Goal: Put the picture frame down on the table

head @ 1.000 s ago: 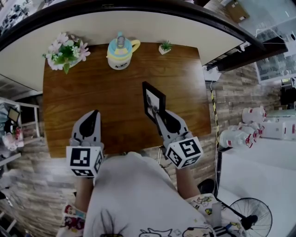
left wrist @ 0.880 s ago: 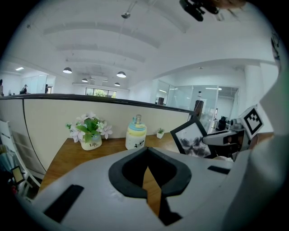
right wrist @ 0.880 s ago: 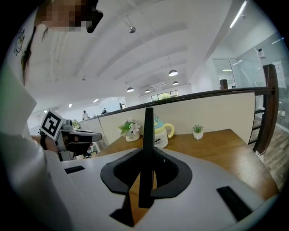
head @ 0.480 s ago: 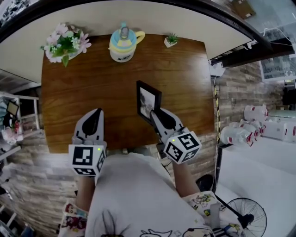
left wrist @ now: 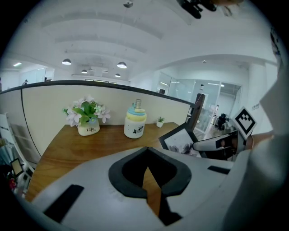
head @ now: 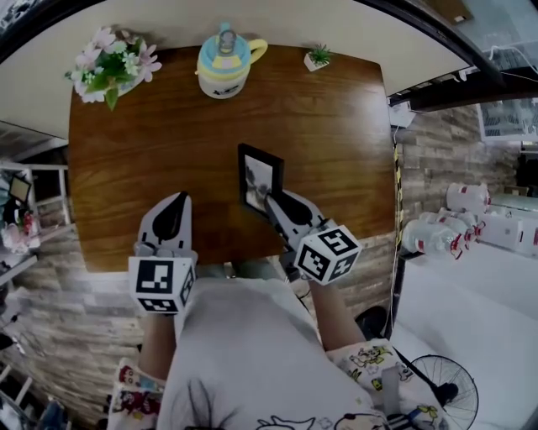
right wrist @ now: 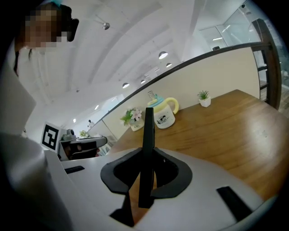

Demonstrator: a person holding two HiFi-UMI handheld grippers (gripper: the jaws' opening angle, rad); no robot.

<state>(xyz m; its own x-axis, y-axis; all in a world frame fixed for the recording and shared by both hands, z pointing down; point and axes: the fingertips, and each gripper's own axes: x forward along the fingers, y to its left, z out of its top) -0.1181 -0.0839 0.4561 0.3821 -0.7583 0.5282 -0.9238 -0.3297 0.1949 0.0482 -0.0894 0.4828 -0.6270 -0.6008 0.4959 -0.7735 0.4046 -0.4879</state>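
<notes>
The black picture frame (head: 259, 176) stands upright over the wooden table (head: 168, 134), near its front middle. My right gripper (head: 271, 202) is shut on the frame's lower near edge. In the right gripper view the frame (right wrist: 147, 135) shows edge-on as a thin black bar between the jaws. In the left gripper view the frame (left wrist: 180, 140) leans, photo side towards me, with the right gripper (left wrist: 216, 144) behind it. Whether the frame's bottom touches the table I cannot tell. My left gripper (head: 173, 201) hovers over the front left of the table, shut and holding nothing (left wrist: 146, 151).
A pot of pink and white flowers (head: 108, 67) stands at the back left, a yellow and blue lidded cup (head: 225, 65) at the back middle, a tiny potted plant (head: 318, 57) at the back right. A cream partition (head: 277, 25) runs behind the table. A fan (head: 441, 388) stands on the floor at the right.
The right gripper has carried the frame to the left, towards the table's middle. The left gripper has stayed where it was.
</notes>
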